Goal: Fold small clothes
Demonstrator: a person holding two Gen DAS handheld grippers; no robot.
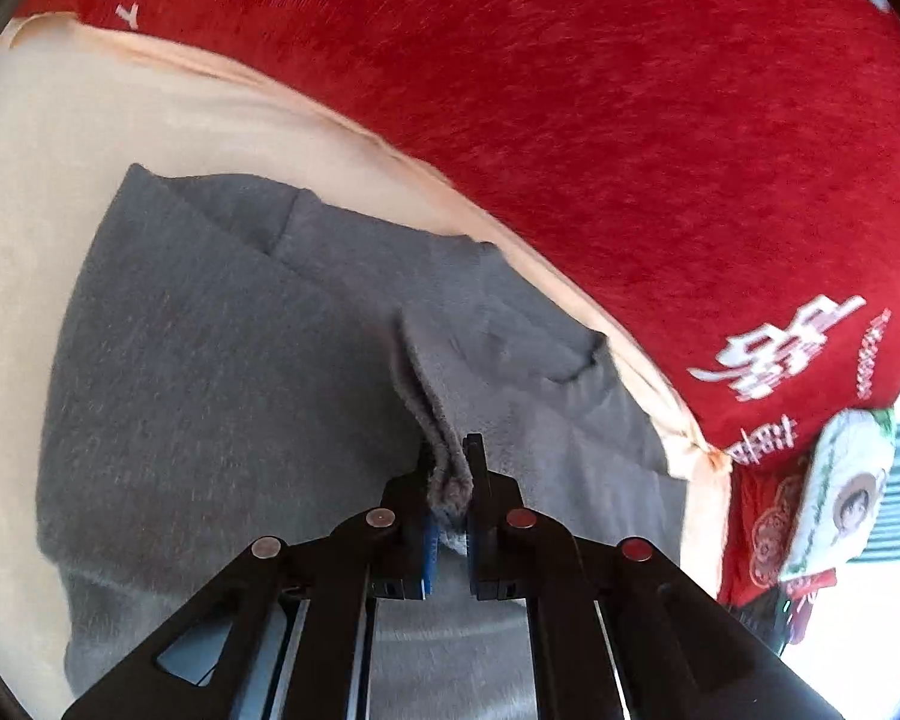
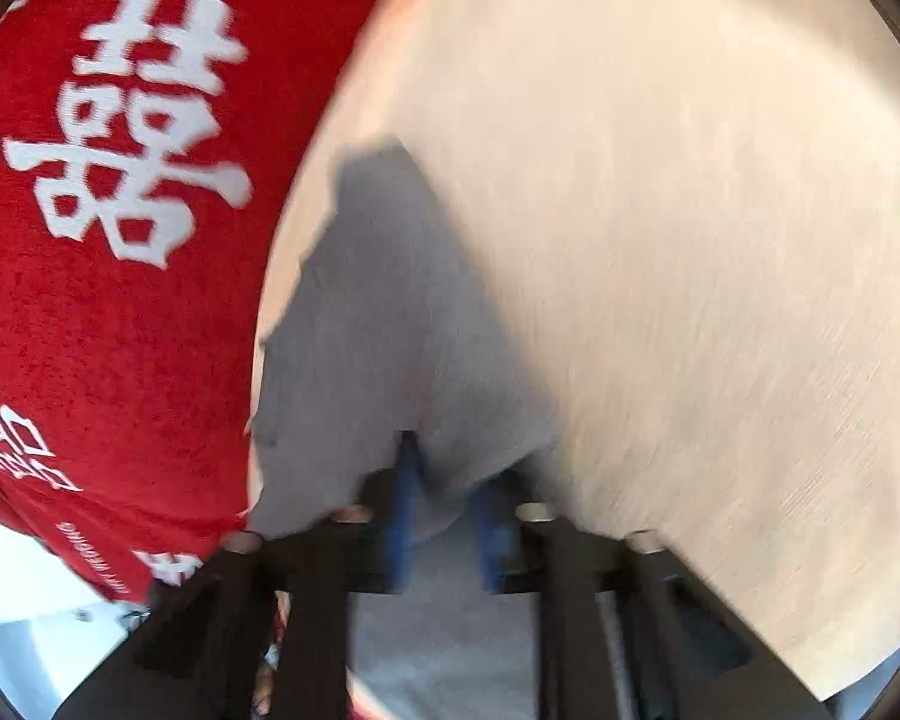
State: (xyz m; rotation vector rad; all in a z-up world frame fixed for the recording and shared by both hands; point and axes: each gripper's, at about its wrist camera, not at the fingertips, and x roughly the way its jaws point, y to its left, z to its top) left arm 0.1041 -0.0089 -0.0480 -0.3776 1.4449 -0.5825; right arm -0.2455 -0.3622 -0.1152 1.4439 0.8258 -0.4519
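A small grey garment (image 1: 222, 372) lies on a cream cloth (image 1: 48, 138) spread over a red blanket. My left gripper (image 1: 449, 468) is shut on a pinched ridge of the grey fabric near its edge. In the blurred right wrist view the same grey garment (image 2: 378, 324) runs between the fingers of my right gripper (image 2: 444, 480), which is shut on its near edge. The cream cloth (image 2: 660, 240) fills the right of that view. The garment's folds and layers overlap under the left gripper.
A red blanket (image 1: 630, 120) with white characters covers the surface around the cream cloth; it also shows at the left of the right wrist view (image 2: 120, 180). A white packet with a cartoon face (image 1: 840, 492) lies at the far right edge.
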